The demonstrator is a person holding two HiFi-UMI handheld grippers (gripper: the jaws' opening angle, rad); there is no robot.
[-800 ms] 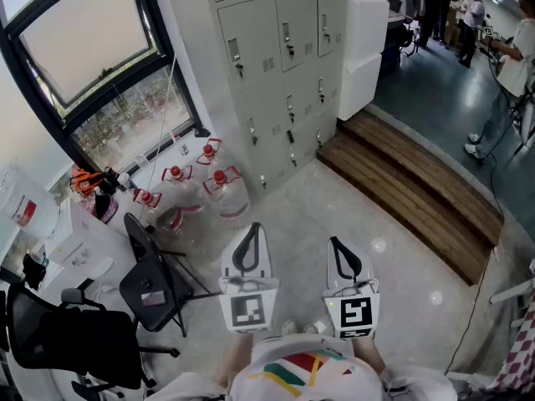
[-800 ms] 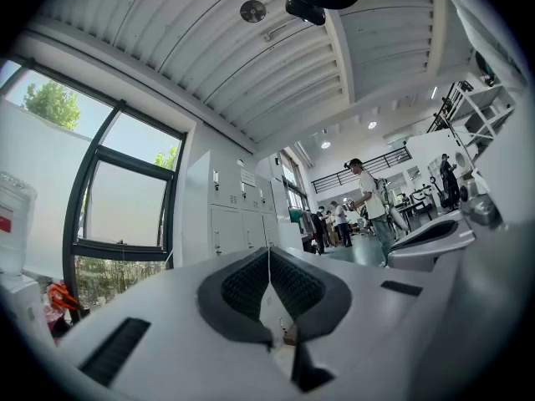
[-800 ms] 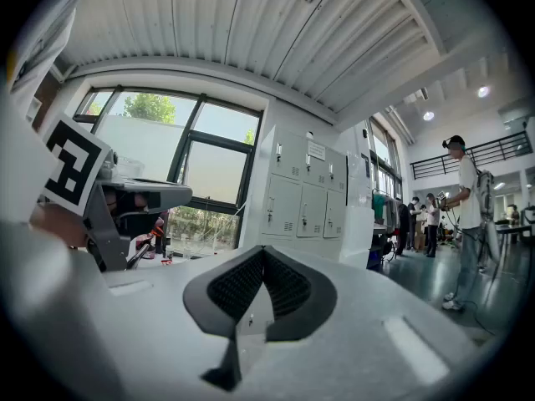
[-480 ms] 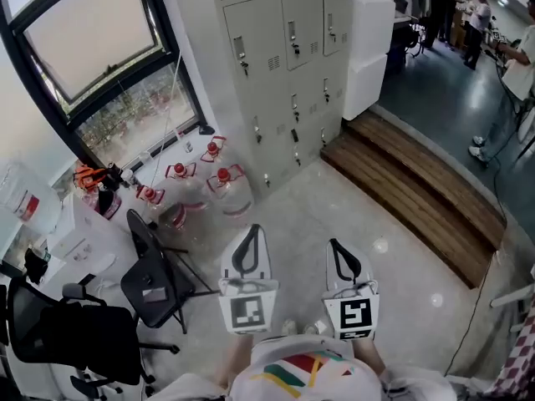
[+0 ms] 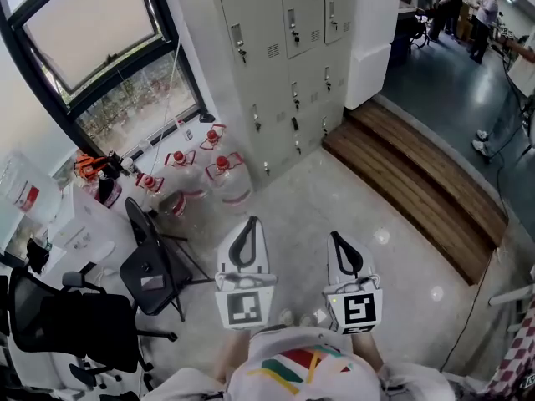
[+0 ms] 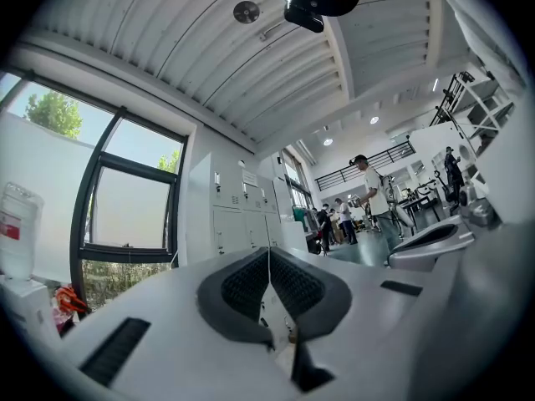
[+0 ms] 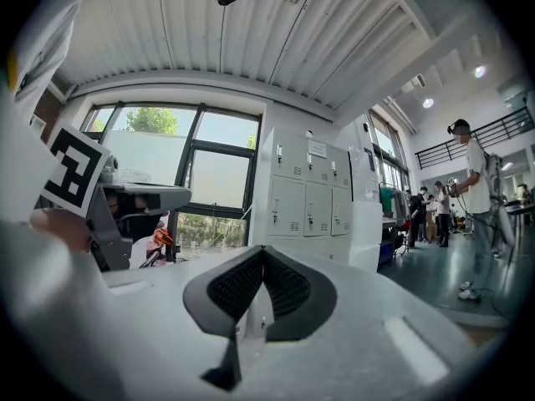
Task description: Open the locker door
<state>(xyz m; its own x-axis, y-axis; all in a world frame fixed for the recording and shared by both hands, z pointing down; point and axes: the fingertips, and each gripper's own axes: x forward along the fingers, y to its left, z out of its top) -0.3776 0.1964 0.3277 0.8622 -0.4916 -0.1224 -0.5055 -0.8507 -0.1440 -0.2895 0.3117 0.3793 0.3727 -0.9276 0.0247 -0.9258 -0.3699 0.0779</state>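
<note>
Ahead, lockers point(image 5: 280, 57) higher, left gripper point(image 5: 247, 228), right gripper point(image 5: 337, 242) closed

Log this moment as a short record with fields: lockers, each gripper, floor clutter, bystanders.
lockers: grey bank against the wall, every door in view closed
left gripper: shut, nothing in it, well short of the lockers
right gripper: shut, nothing in it, beside the left one
floor clutter: water jugs with red caps left of the lockers, black folding chair nearer the person
beside lockers: wooden step to their right
bystanders: people far off at the top right
</note>
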